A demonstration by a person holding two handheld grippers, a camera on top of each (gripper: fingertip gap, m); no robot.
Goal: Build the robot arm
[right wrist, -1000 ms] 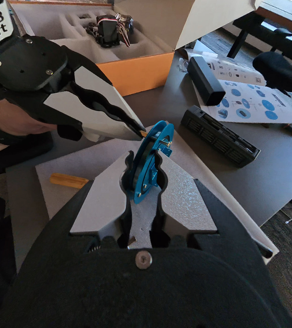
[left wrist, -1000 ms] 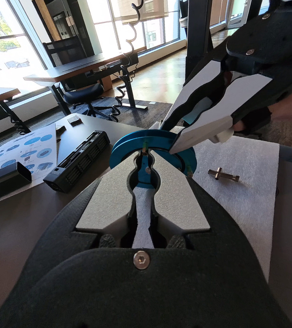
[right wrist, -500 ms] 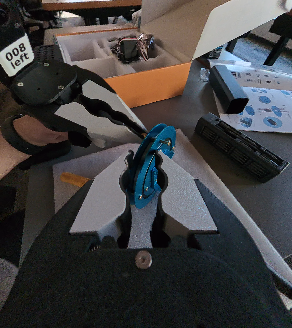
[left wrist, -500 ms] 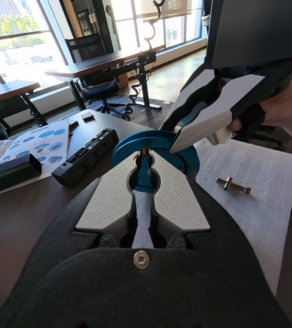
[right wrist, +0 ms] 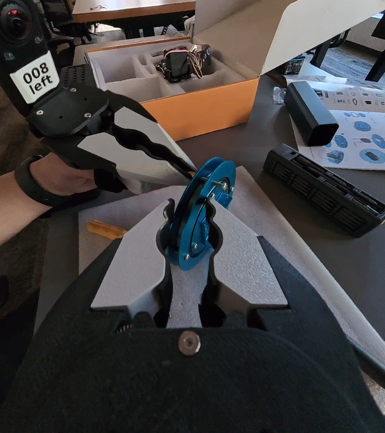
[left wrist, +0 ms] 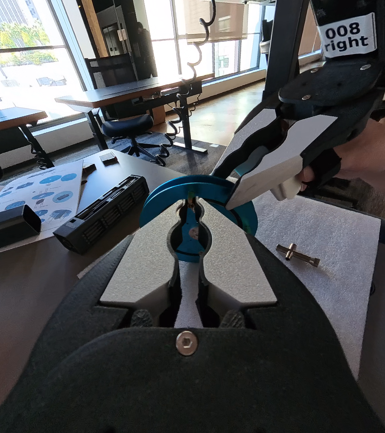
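A blue double-disc metal assembly [left wrist: 186, 187] is held upright on edge above a white foam sheet [left wrist: 315, 234]. My right gripper [right wrist: 189, 200] is shut on its rim, one finger on each side of the discs [right wrist: 210, 187]. My left gripper [left wrist: 190, 202] is shut on a small brass pin at the disc's upper edge; a thin rod runs on through the discs. In the right wrist view the left gripper [right wrist: 190, 174] comes in from the upper left. In the left wrist view the right gripper [left wrist: 222, 189] comes in from the upper right.
A metal cross wrench [left wrist: 298, 255] and a wooden handle [right wrist: 105, 229] lie on the foam. A black slotted case [right wrist: 327, 192], a black tube [right wrist: 311, 117] and a printed sheet [right wrist: 374, 145] lie on the dark table. An open orange box [right wrist: 198, 110] stands behind. The grippers are tip to tip, or close to it. My right gripper's tips are some 12 cm from the metal cross wrench [left wrist: 298, 255].
Both grippers keep their grips. Both cameras have pulled back and tilted up, so more of the room and the orange box shows. The disc has turned slightly.
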